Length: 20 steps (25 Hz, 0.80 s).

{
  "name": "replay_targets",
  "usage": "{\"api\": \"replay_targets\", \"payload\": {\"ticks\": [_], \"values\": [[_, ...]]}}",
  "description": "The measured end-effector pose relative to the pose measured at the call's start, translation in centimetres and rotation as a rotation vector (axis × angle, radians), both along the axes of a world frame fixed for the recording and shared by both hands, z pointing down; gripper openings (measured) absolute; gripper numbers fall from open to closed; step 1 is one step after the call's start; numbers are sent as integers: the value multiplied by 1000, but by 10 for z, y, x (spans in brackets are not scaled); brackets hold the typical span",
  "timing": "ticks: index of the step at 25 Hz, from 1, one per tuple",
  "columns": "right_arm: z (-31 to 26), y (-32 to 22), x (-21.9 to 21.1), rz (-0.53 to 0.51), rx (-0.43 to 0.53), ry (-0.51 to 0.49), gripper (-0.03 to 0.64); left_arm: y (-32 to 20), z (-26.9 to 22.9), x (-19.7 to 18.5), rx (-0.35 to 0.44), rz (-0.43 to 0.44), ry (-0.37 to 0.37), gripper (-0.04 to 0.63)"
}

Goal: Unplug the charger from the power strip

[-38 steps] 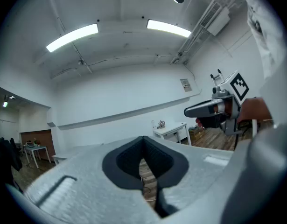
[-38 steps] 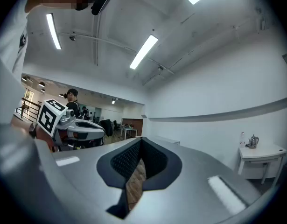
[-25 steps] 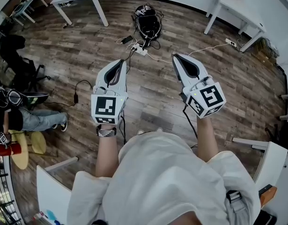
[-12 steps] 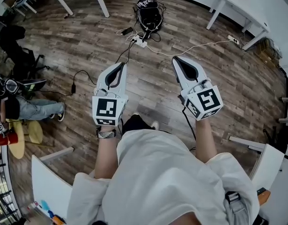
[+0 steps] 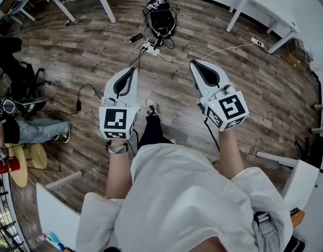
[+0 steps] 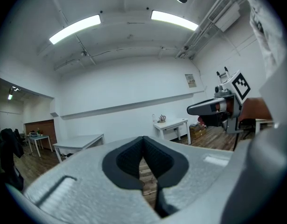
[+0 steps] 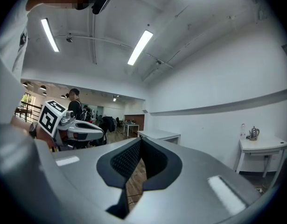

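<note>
As ribbed black pads (image 6: 128, 158) meet, left claw (image 5: 133, 70) and right claw (image 5: 193, 63) are closed, empty.

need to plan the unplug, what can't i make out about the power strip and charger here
- Power strip, head view: too small to tell which plug is the charger.
- Left gripper and right gripper views: their own bodies fill the lower frame; strip not visible.
- Black bag, head view: what lies on it is too small to tell.
</note>
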State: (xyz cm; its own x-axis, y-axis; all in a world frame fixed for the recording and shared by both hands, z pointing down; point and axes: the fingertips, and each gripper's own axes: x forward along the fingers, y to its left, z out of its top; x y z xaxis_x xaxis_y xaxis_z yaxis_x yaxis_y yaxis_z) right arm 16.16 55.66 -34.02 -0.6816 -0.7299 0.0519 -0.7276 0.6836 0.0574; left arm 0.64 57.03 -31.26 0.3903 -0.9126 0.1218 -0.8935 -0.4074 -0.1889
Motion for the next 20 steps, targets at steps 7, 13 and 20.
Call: {"api": "replay_targets", "payload": {"ticks": [7, 13, 20], "values": [[4, -63, -6, 21, -4, 19, 2, -68, 9, -12, -5, 2, 37, 2], [4, -131, -19, 46, -9, 26, 2, -138, 10, -24, -9, 28, 34, 2], [17, -209, -51, 41, -59, 34, 2, -218, 29, -62, -56, 3, 57, 2]]}}
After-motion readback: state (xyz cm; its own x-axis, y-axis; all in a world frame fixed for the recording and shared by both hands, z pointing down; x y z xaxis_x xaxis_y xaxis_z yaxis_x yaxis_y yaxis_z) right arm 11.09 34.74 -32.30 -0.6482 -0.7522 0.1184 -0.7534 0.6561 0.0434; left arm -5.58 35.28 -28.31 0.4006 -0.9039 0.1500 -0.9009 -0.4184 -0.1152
